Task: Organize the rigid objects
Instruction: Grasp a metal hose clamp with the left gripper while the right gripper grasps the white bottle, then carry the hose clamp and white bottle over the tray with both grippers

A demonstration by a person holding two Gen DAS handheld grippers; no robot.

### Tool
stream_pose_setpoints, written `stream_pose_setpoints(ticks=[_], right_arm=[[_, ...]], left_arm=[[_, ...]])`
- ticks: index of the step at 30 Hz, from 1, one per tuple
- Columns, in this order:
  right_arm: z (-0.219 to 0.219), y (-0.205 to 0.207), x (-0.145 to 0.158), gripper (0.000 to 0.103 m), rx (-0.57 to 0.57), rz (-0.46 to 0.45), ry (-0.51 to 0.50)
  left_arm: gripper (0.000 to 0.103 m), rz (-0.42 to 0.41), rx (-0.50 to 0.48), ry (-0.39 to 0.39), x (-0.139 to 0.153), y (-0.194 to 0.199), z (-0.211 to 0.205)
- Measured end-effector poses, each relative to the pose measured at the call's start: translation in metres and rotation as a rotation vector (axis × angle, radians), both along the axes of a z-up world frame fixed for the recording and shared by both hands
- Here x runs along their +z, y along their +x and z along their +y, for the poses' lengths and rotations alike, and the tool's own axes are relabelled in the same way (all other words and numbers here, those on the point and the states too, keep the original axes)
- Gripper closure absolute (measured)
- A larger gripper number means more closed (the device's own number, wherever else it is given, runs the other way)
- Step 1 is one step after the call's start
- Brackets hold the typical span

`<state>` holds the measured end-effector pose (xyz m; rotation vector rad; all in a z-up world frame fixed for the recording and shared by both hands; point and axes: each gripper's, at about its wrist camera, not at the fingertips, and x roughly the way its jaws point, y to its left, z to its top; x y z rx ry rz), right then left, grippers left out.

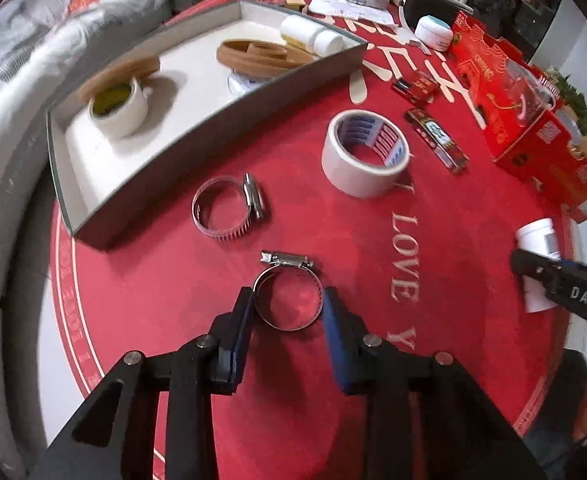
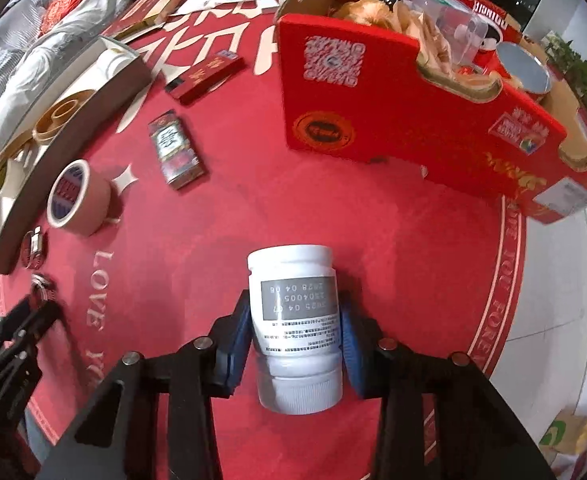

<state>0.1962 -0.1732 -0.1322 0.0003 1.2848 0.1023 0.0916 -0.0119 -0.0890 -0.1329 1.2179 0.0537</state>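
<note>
In the left wrist view my left gripper stands open around a metal hose clamp lying on the red tablecloth; the pads sit on either side, not pressing. A second hose clamp lies further on, beside a grey tray. A white tape roll stands to the right. In the right wrist view my right gripper is shut on a white pill bottle, held with its cap toward the camera. The right gripper also shows in the left wrist view.
The tray holds a tape roll, a wooden oval piece and a white bottle. Two small red boxes lie on the cloth. A red cardboard box full of items stands at the right. Clutter lines the far edge.
</note>
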Motion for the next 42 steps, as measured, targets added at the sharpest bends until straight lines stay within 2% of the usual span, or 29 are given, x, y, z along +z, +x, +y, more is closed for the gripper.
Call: stream_pose_setpoints(ticks=[3,9,18,21,25,28,32,36,42], right_arm=[[-0.003,-0.010,0.004,0.062,-0.030,0.017,0.059],[0.011,-0.026,0.034,0.062,0.000,-0.035,0.091],[0.065,-0.012,0.129,0.061,0.090,-0.213,0.184],[0.088,0.005,0.159,0.061,0.126,-0.268,0.204],[0.121,0.032,0.194,0.061,0.171,-0.333,0.222],[0.141,0.049,0.209,0.061,0.195,-0.374,0.235],[0.178,0.074,0.209,0.061,0.237,-0.394,0.226],[0.202,0.090,0.175,0.061,0.246,-0.324,0.218],[0.219,0.103,0.118,0.061,0.259,-0.209,0.177]], left_arm=[[0.066,-0.031,0.009,-0.003,0.013,-0.012,0.005],[0.066,-0.103,0.038,0.007,0.056,-0.017,0.017],[0.066,-0.280,0.113,0.024,0.140,0.000,0.064],[0.066,-0.353,0.158,0.068,0.168,0.015,0.088],[0.066,-0.396,0.213,0.103,0.182,0.036,0.117],[0.066,-0.395,0.239,0.134,0.176,0.052,0.130],[0.066,-0.331,0.265,0.121,0.143,0.077,0.142],[0.066,-0.255,0.259,0.131,0.101,0.092,0.138],[0.066,-0.183,0.259,0.128,0.063,0.108,0.134]])
